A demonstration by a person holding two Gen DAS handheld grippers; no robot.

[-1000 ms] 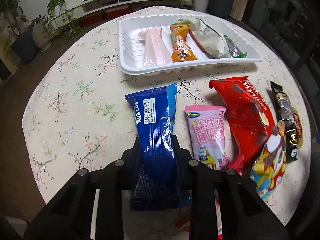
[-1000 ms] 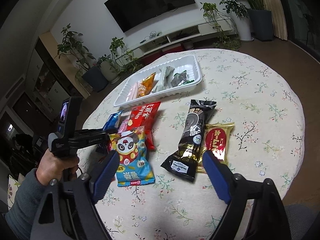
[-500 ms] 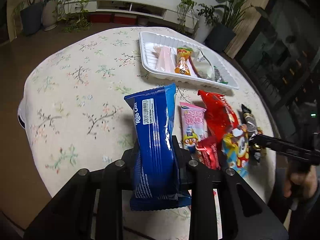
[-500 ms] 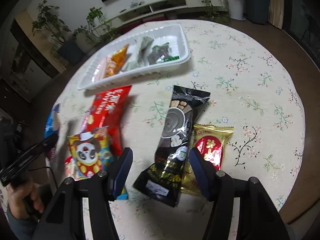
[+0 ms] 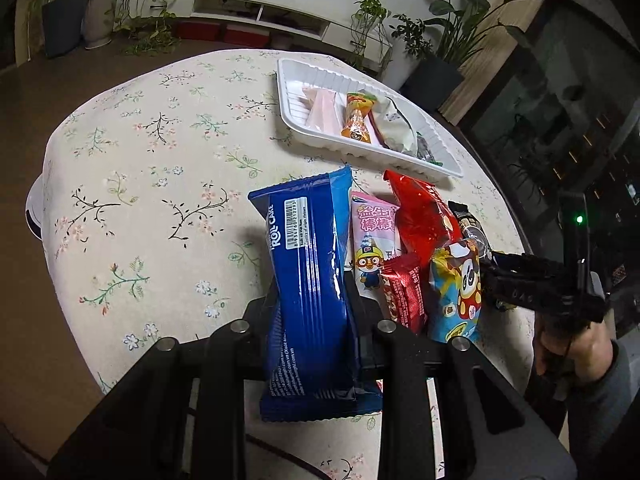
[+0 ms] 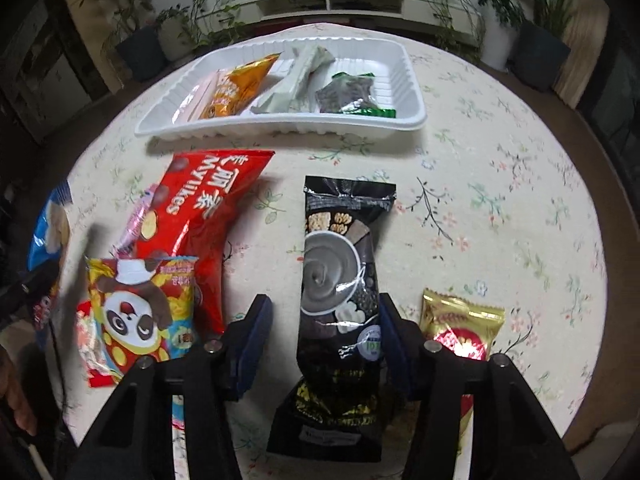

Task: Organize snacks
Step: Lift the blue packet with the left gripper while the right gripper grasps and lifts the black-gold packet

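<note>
In the left wrist view, the left gripper (image 5: 316,320) is clamped on a blue roll-cake packet (image 5: 310,276), which stands up between its jaws above the floral tablecloth (image 5: 132,168). At about one o'clock from the packet lies the white tray (image 5: 292,120), holding a pink packet (image 5: 320,108), an orange one (image 5: 356,120) and others. At three o'clock lie a pink stick packet (image 5: 372,232), a red bag (image 5: 424,220) and a panda packet (image 5: 456,292). A hand (image 5: 568,344) holds the other tool at the right edge.

In the right wrist view, the right gripper (image 6: 324,340) straddles a black cereal sachet (image 6: 340,280) lying on the cloth; its jaws have just been closing, with the sachet between them, the right pad touching the edge and the left one still apart. A gold sweet (image 6: 464,324) lies at three o'clock, the tray (image 6: 404,92) at twelve, the red bag (image 6: 212,220) and panda packet (image 6: 140,304) at nine to ten.
</note>
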